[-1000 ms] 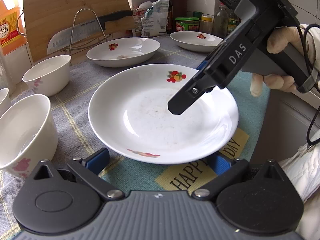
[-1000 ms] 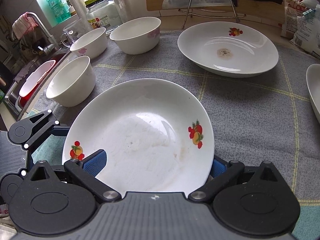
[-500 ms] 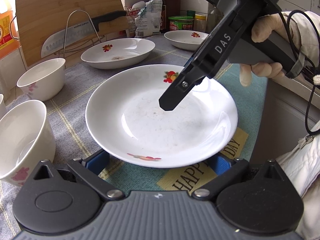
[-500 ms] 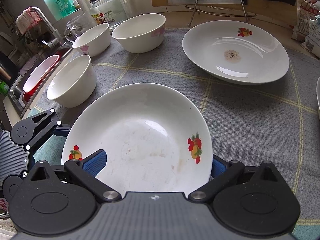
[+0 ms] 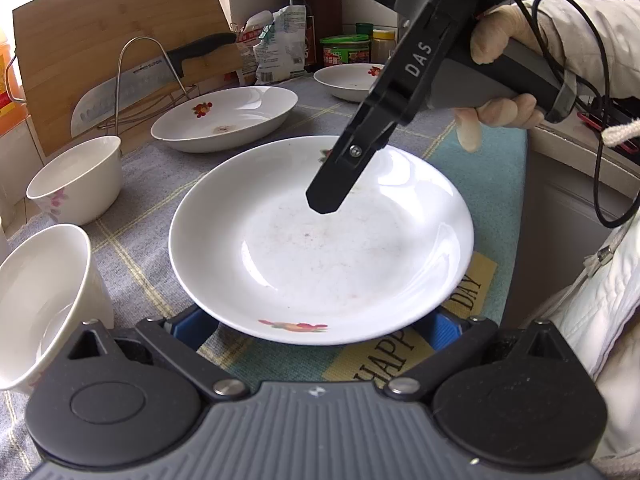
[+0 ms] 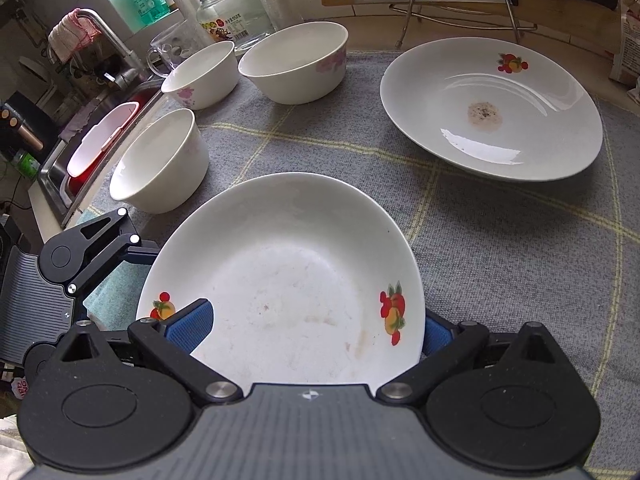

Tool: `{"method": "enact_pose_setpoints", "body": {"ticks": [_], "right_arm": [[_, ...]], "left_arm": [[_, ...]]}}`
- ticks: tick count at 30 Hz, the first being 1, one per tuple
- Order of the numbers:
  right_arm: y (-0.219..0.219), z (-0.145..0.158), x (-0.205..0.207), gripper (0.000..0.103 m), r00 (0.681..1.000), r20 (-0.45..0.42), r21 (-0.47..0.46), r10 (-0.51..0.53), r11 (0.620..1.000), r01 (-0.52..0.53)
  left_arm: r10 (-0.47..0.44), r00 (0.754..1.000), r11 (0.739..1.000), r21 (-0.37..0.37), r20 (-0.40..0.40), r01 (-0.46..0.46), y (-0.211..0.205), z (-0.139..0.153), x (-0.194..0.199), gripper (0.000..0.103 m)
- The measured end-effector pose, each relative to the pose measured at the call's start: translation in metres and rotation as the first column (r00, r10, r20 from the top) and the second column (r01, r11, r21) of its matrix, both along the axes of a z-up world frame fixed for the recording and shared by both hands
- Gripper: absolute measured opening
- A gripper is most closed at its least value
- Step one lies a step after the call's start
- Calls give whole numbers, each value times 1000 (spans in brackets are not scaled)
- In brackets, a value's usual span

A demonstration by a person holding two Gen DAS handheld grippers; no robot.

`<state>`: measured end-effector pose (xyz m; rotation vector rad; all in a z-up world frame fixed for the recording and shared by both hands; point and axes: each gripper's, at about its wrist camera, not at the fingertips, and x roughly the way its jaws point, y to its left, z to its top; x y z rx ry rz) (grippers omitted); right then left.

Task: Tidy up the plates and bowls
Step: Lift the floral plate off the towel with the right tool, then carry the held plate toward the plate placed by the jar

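Note:
A white plate (image 5: 320, 256) with fruit prints lies between both tools on the grey checked cloth (image 5: 132, 208). My left gripper (image 5: 316, 326) is open, with both blue pads under the plate's near rim. My right gripper (image 6: 310, 326) is open too and straddles the opposite rim of the plate (image 6: 288, 288). Its upper finger (image 5: 336, 184) hangs over the plate's inside, and the other pad is hidden below the rim. Two more plates (image 5: 224, 120) (image 5: 352, 80) sit farther back. Three white bowls (image 6: 296, 64) (image 6: 200, 76) (image 6: 160, 160) stand near the sink side.
A wooden cutting board (image 5: 120, 40) and a knife on a wire rack (image 5: 132, 80) stand at the back. Bottles and jars (image 5: 344, 48) line the wall. The sink (image 6: 80, 152) lies left of the bowls. A gloved hand (image 5: 500, 40) holds the right tool at the counter's edge.
The right gripper's upper finger has slid a little farther across the plate. Both views have drifted slightly. The plate keeps its place between the two tools.

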<state>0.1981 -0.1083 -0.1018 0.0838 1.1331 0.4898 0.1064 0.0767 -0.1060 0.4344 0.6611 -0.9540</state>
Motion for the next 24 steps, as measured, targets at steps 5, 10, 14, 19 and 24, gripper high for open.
{"method": "enact_pose_setpoints", "body": {"ticks": [5, 10, 14, 19, 24], "right_arm": [[0, -1, 8, 103, 1000, -29, 28, 10, 1000, -9], [-3, -1, 15, 103, 998, -67, 47, 19, 999, -16], [-1, 0, 19, 103, 994, -99, 45, 45, 998, -41], [0, 1, 21, 103, 990, -126, 29, 69, 997, -66], [-1, 1, 21, 103, 989, -135, 29, 65, 998, -62]], "left_arm": [[-2, 1000, 1000, -2, 1, 2, 0, 0, -1, 103], [-8, 1000, 1000, -3, 2, 8, 1, 0, -2, 103], [-17, 1000, 1000, 1, -3, 17, 1, 0, 0, 102], [-23, 1000, 1000, 5, -8, 23, 1, 1, 1, 102], [-25, 1000, 1000, 15, -8, 26, -1, 2, 2, 102]]}}
